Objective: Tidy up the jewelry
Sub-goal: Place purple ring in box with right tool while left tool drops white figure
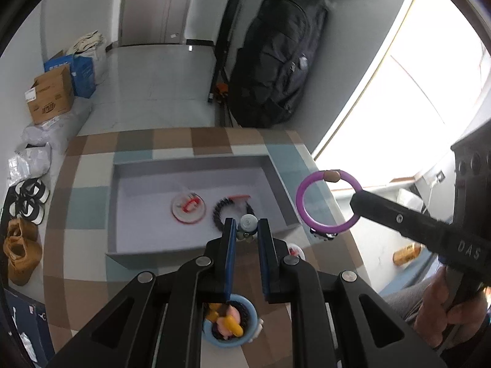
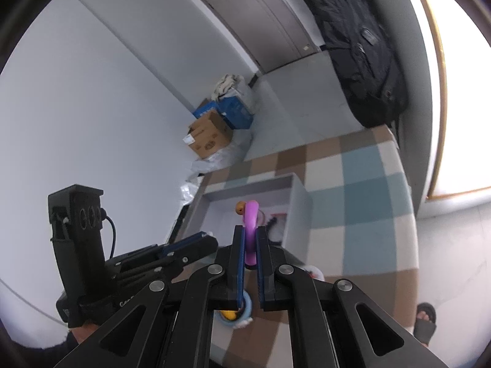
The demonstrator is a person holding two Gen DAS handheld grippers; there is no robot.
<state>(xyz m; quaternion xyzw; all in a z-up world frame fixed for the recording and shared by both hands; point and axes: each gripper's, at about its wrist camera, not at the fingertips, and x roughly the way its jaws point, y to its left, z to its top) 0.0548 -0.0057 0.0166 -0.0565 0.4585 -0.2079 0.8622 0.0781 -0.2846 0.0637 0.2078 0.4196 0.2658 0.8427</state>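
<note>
The right gripper [image 2: 248, 245] is clamped on a purple bangle [image 1: 328, 204], holding it in the air above the right edge of the table [image 1: 92, 208], just outside the right wall of the grey tray [image 1: 190, 165]. The bangle has a brown bead [image 1: 332, 176] at its top and stands edge-on between the blue-padded fingers in the right wrist view.

The left gripper [image 1: 247, 239] hovers over the near edge of the tray with its jaws narrowly apart and nothing between them.

Inside the tray lie a round clear case with something red in it [image 1: 187, 207], near the middle, and a black beaded bracelet [image 1: 228, 210] with a red piece just beside it toward the right wall. A small silver item [image 1: 248, 222] sits at the tray's near wall, just past the left gripper's tips.

On the checked tablecloth near the table's front edge stands a blue bowl [image 1: 245, 337] holding yellow and pink pieces, mostly hidden under the left gripper.

Beyond the table's far edge a black backpack [image 1: 276, 61] leans against the wall, and cardboard boxes [image 1: 50, 92] sit on the floor to the left.
</note>
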